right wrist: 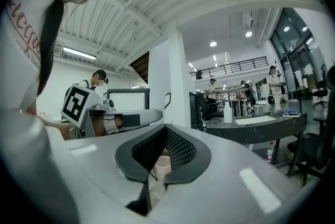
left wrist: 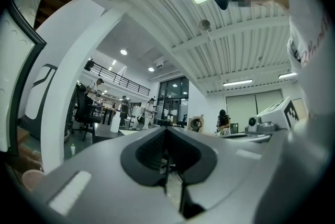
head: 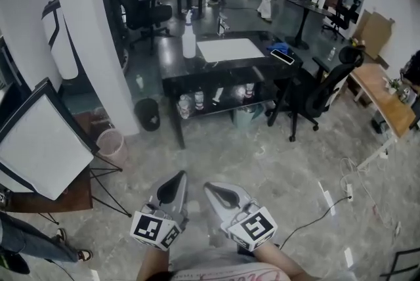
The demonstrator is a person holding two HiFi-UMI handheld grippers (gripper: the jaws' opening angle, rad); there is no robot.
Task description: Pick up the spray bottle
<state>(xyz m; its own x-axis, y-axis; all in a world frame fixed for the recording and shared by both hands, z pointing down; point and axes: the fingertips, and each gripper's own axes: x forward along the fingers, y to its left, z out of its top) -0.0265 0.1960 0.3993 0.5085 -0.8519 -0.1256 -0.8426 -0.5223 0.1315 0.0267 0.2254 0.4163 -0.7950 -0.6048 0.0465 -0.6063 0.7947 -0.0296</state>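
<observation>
The spray bottle [head: 189,39] stands far away on the black table [head: 172,71] in the upper middle, and because the left gripper [head: 178,177] and the right gripper [head: 211,188] both have their jaws pressed together and empty, I think reaching it this way could knock it over.

1. I see a black table [head: 180,66] in the upper centre of the head view, standing on the marbled floor [head: 262,168]
2. On top: a white spray bottle [head: 189,38] upright at left, a white sheet [head: 230,50] just beside it, a flat dark device [head: 283,57] at the right corner
3. Its lower shelf [head: 226,108] carries several small bottles [head: 199,100]
</observation>
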